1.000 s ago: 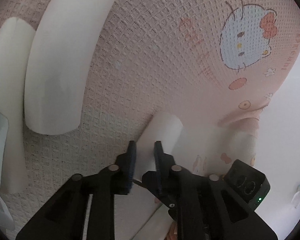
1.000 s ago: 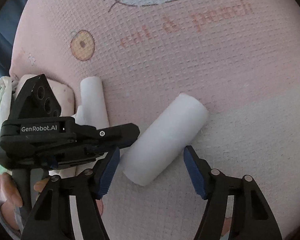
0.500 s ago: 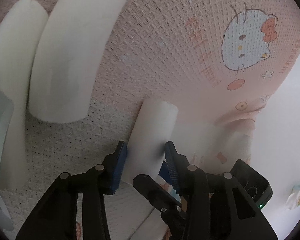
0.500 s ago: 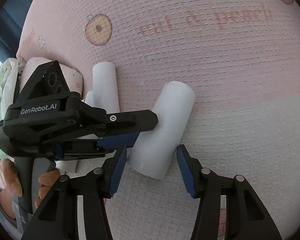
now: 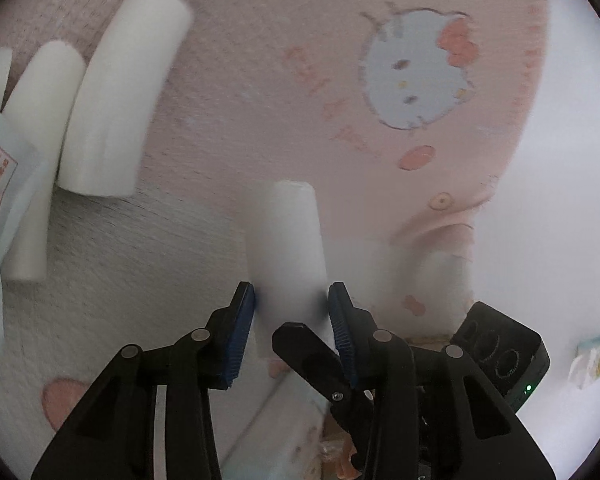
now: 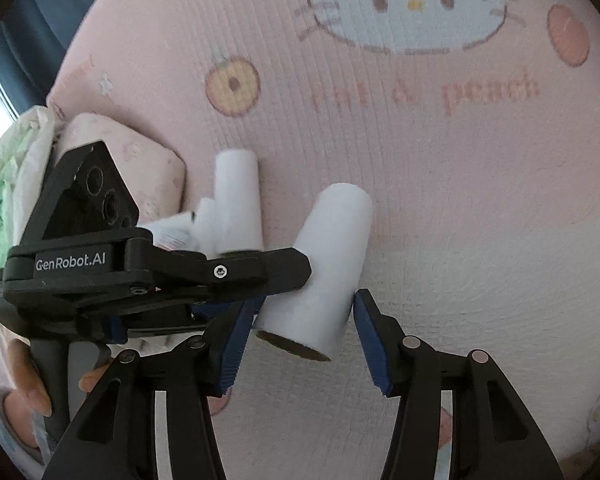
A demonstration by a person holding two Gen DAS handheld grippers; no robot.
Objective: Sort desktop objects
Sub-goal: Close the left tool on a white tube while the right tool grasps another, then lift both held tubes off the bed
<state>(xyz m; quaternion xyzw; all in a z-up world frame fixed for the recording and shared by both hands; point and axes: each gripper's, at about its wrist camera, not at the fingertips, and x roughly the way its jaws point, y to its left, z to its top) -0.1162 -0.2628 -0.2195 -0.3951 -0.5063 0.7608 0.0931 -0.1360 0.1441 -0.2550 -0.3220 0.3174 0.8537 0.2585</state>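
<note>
The biggest thing in my feeds was the pink waffle-weave cloth printed with a cartoon cat and peach lettering (image 6: 420, 152), spread over a white tabletop (image 5: 572, 140) that showed bare past the cloth's edge in the left wrist view. Next came the two black tools with blue ribbed pads. The left tool (image 5: 290, 296) and the right tool (image 6: 304, 298) met on the same item, and each had its jaws at a middling width, with the pads pressed against opposite sides of the short white paper roll with a brown core (image 6: 332, 248). That roll sat over the pale lower band of the cloth with its cored end towards the right camera, though blur kept me from judging whether it touched the cloth. Away from it, on the left of the left wrist view, lay a fat white roll (image 5: 120, 100) with a slimmer white roll (image 5: 40, 152) just beside it. A pale blue packet with red print (image 5: 4, 184) overlapped the slimmer one. A pink patterned soft bundle (image 6: 140, 160) lay behind the left tool. The person's fingers (image 6: 24, 380) wrapped that tool's handle. Smallest was a little printed packet (image 5: 596, 356), well apart on the tabletop.
</note>
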